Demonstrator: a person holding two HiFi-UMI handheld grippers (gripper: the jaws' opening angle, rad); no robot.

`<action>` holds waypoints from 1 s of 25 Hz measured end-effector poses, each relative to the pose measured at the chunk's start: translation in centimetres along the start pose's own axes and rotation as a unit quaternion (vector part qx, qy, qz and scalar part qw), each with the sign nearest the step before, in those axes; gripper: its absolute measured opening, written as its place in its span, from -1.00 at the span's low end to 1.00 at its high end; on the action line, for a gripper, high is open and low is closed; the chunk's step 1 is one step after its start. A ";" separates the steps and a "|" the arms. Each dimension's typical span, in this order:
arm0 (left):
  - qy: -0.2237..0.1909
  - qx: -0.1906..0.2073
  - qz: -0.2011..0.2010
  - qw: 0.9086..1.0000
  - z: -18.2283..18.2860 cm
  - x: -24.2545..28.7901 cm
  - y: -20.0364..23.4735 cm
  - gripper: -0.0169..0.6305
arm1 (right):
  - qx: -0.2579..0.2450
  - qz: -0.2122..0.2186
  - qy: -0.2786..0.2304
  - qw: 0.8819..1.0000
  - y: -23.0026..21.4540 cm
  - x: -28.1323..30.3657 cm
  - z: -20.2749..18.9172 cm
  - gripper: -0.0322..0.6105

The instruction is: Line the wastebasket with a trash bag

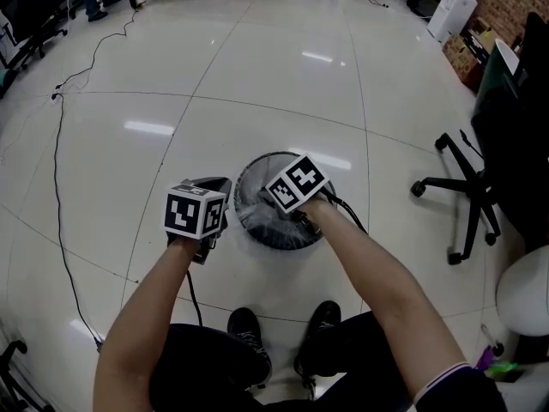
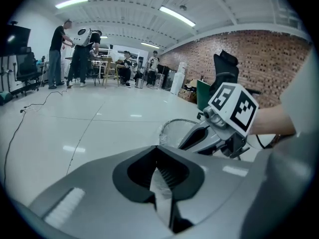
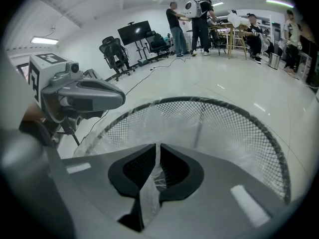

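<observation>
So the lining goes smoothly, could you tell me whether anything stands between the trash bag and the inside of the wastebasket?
Nothing visible does. The left gripper and right gripper each pinch the clear trash bag, and the mouth of the wastebasket lies open just ahead of the right gripper, holding only bag film.

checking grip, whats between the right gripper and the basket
Clear trash bag, pinched in the right gripper, reaching the wastebasket rim; right gripper view shows it.

At centre stand 1 wastebasket (image 1: pixel 253 181) and 1 trash bag (image 3: pixel 148 203). 2 grippers show: left gripper (image 2: pixel 162 183), right gripper (image 3: pixel 152 176). 2 shoes (image 1: pixel 249 324) sit at the bottom edge, 1 office chair (image 1: pixel 467 196) at right, 1 cable (image 1: pixel 58 187) at left.
</observation>
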State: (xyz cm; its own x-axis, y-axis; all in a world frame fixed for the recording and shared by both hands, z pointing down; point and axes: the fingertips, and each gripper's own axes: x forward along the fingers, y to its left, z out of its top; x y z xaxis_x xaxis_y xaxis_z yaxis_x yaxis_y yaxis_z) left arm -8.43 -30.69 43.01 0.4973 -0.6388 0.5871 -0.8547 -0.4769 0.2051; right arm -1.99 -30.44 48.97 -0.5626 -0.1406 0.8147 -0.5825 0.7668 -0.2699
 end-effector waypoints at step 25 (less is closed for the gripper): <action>0.011 -0.028 -0.041 0.999 -1.8 1.7 0.3 -0.91 | 0.005 0.045 0.003 0.999 -1.4 8.3 -2.6 -0.81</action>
State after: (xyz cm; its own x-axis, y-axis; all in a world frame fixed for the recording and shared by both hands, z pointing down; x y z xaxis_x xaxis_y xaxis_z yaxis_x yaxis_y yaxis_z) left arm -8.12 -30.82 45.52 0.5637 -0.5854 0.5827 -0.8182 -0.4924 0.2969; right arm -4.35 -31.03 57.49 -0.6084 -0.0678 0.7908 -0.5364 0.7694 -0.3467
